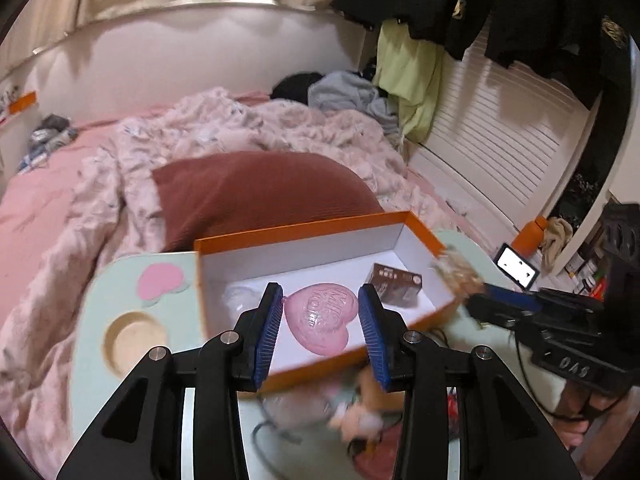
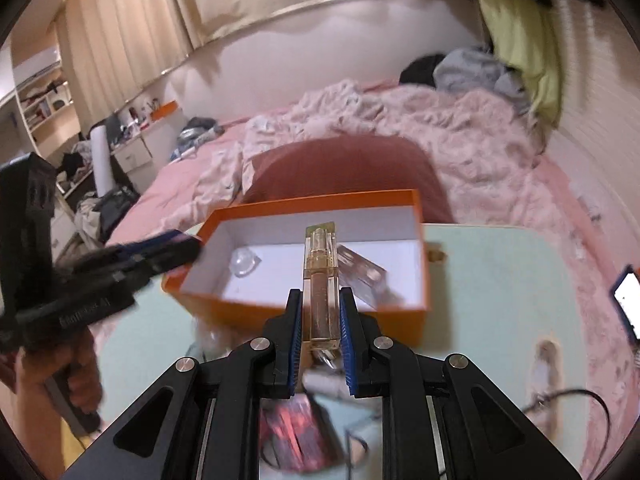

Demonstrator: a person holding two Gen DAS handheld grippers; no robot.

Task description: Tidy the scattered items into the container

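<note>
My right gripper [image 2: 319,316] is clamped on a tube [image 2: 320,280] over the box [image 2: 320,204]; left gripper [image 1: 322,320] jaws apart above it.

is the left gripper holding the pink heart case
No, the left gripper is open and the pink heart case lies loose inside the orange box.

Orange box [image 1: 320,232], white inside; pink translucent heart case [image 1: 322,318]; brown carton [image 1: 396,288]; amber-gold tube [image 2: 322,280]; mint-green surface [image 2: 500,280]; rust-red pillow [image 1: 260,192].
</note>
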